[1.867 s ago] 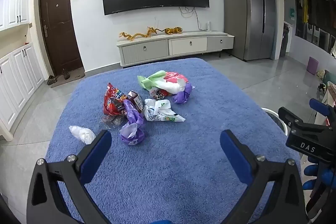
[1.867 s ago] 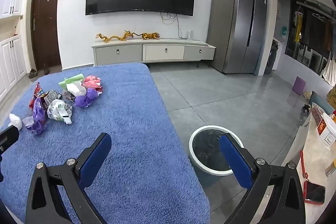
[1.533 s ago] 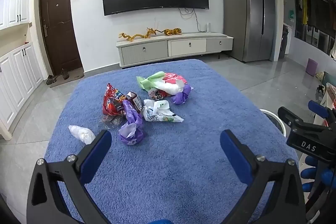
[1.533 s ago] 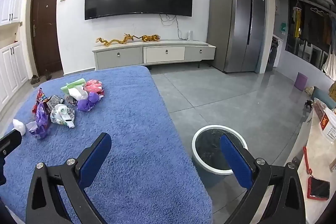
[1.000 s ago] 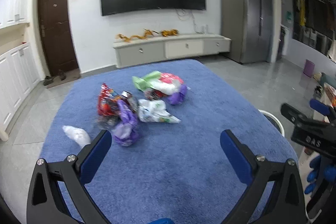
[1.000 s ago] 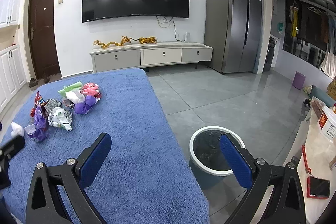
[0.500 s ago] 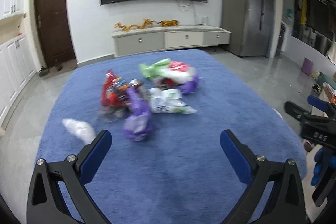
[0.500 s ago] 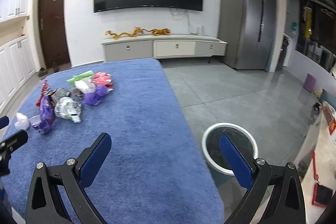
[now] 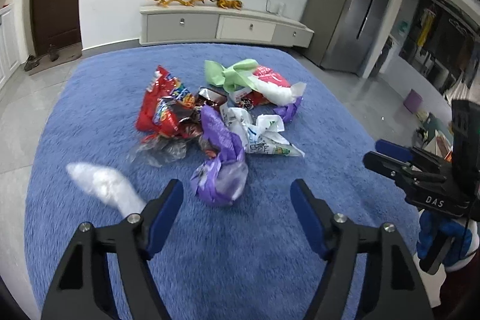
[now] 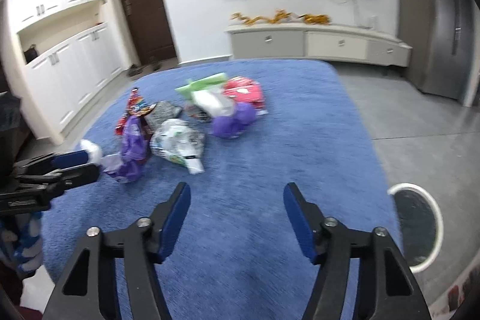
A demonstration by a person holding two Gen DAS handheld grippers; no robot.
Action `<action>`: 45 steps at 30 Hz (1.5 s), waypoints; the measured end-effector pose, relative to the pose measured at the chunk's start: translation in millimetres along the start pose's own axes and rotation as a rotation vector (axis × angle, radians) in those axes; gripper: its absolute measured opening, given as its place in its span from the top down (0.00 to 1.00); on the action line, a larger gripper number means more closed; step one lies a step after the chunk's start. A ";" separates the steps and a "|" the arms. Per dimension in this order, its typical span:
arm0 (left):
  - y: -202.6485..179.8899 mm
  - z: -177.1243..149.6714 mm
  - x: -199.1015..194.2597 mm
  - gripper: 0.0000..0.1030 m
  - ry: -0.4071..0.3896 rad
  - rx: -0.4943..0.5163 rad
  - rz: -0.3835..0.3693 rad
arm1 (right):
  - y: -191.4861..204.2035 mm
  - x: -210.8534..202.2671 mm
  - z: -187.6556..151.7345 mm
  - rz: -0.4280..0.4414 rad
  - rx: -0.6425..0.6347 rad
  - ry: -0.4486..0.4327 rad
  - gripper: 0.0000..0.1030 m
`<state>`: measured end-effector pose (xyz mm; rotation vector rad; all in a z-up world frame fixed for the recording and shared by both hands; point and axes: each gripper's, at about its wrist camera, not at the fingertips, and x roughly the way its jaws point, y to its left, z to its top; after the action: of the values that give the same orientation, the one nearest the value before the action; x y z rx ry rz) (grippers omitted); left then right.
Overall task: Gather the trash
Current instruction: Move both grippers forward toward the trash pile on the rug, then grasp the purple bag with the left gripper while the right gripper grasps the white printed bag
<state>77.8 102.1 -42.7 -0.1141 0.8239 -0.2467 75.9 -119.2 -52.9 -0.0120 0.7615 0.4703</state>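
Two black grippers with blue pads, the left gripper [image 9: 235,201] and right gripper [image 10: 237,204], have just squeezed partway in with nothing between them, closer now to the crinkly wrapper pile [image 9: 216,116] on the fuzzy blue cloth [image 9: 240,260], ready to grab.

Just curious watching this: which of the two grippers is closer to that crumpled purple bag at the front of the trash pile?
Left. The left gripper sits just short of the purple bag, empty. The right gripper hangs farther back over bare blue cloth, the bag up to its left.

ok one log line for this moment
phase: approach | left gripper: closing, empty, near purple wrapper | right gripper: closing, empty | bin: on floor
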 end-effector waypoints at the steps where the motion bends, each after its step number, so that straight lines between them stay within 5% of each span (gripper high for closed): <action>1: -0.3 3.3 6.9 0.32 0.011 0.007 0.009 | 2.2 6.4 3.5 0.026 -0.010 0.013 0.43; 7: 6.6 12.8 42.7 0.57 0.082 0.008 0.047 | 11.2 42.9 21.3 0.160 -0.059 0.074 0.49; 16: 14.6 6.3 58.4 0.59 0.107 -0.017 0.013 | 28.9 92.3 41.5 0.295 -0.097 0.137 0.49; 23: 14.8 -6.5 52.1 0.65 0.075 -0.021 0.002 | 30.8 113.2 40.5 0.296 -0.098 0.175 0.47; 31: 2.4 -23.8 22.6 0.68 0.033 -0.008 -0.015 | 36.9 99.0 28.5 0.262 -0.124 0.149 0.74; 45: -34.0 -28.7 -34.9 0.69 -0.048 0.037 -0.062 | 10.4 0.2 -12.0 0.169 -0.024 0.005 0.82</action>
<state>28.0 78.3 -30.6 -0.1102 0.7682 -0.3159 63.7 -112.0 -60.2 0.0287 0.7654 0.6400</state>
